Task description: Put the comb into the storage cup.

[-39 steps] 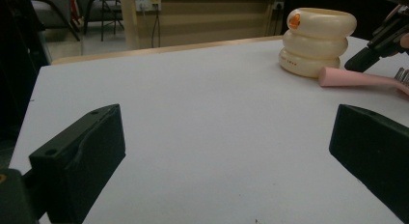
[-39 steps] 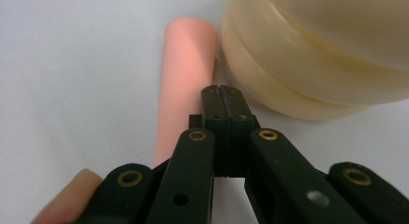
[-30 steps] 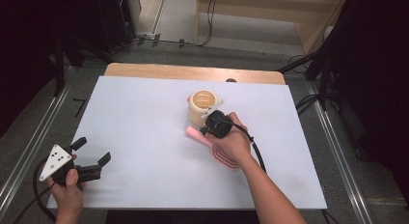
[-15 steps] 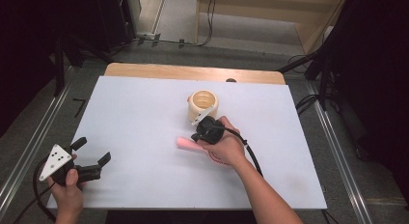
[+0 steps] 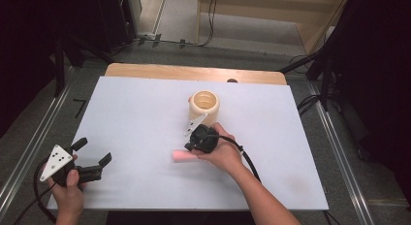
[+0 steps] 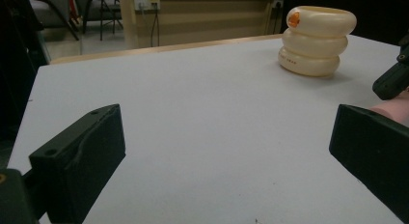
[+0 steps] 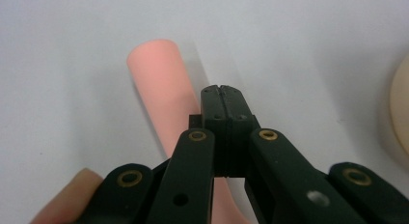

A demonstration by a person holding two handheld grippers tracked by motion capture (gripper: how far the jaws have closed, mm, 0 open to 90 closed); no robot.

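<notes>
Right tool (image 7: 223, 96) closed, low over pink cylinder (image 7: 166, 98)

Pink cylinder (image 7: 161, 96): showing plain salmon pink. Ringed pot (image 6: 314, 39): showing cream, orange spot on top ring. Table sheet (image 5: 145, 118): showing pale lavender-white, wood edge at upper frame. Right gripper (image 7: 224, 96), left gripper (image 5: 92, 157): showing black, brass rivets.

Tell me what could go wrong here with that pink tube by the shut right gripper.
The right gripper has its jaws shut together above the pink tube, not around it, so a push could roll the round tube across the white table. The cream ringed cup stands close behind that hand; a careless swing might knock it. The left gripper is open and far off at the near left corner, so it probably cannot steady anything quickly.
</notes>
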